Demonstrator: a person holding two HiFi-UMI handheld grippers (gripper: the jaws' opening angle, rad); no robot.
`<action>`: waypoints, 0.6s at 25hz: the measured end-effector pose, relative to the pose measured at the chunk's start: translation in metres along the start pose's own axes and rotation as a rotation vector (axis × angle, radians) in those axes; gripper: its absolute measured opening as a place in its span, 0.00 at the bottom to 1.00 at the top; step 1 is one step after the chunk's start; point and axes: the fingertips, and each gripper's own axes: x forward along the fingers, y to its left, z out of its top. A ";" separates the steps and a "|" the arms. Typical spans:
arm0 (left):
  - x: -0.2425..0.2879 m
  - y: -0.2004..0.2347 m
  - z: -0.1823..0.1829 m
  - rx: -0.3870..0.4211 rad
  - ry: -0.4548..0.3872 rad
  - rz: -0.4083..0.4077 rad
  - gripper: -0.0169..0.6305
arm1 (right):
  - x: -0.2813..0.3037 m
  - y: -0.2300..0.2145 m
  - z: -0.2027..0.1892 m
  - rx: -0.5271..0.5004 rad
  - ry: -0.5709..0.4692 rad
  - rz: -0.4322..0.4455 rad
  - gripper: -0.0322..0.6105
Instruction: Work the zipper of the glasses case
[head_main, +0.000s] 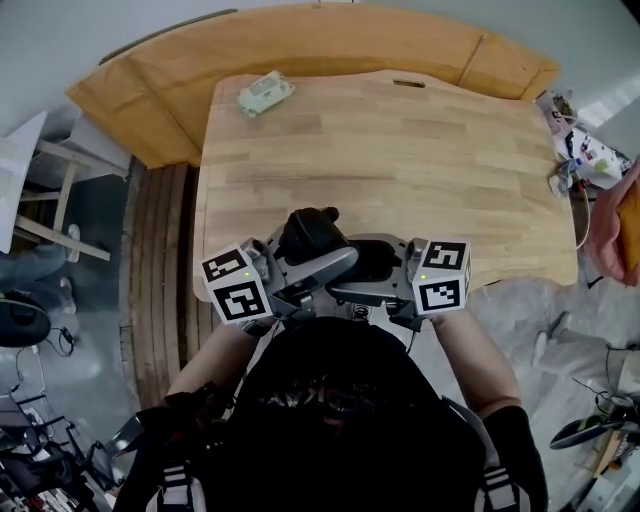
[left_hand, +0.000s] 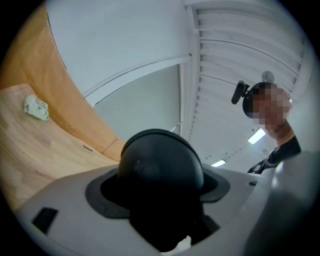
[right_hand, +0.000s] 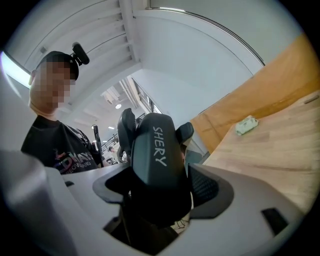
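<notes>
A black hard glasses case (head_main: 311, 236) with white lettering hangs above the wooden table's (head_main: 400, 170) near edge, between my two grippers. My right gripper (right_hand: 161, 192) grips the case (right_hand: 156, 165) from the right, its ribbed pad (right_hand: 204, 187) against the case's side. My left gripper (left_hand: 161, 187) faces it from the left. The rounded end of the case (left_hand: 161, 170) sits between its widely parted jaws, with dark gaps on both sides. In the head view the left gripper (head_main: 322, 266) and right gripper (head_main: 366, 276) meet under the case. The zipper is hidden.
A small pale green object (head_main: 265, 95) lies at the table's far left corner. Cables and small items (head_main: 580, 160) crowd the right edge. A second wooden board (head_main: 330, 45) lies behind the table. I stand close against the near edge.
</notes>
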 end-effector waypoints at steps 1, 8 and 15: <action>-0.002 0.000 0.001 -0.001 -0.005 0.002 0.60 | 0.002 0.001 0.001 0.004 -0.006 0.000 0.60; -0.033 0.013 0.025 -0.102 -0.139 0.032 0.59 | 0.015 0.004 0.017 0.022 -0.106 0.000 0.60; -0.078 0.031 0.084 -0.435 -0.519 -0.114 0.59 | -0.021 -0.002 0.044 0.243 -0.462 0.094 0.51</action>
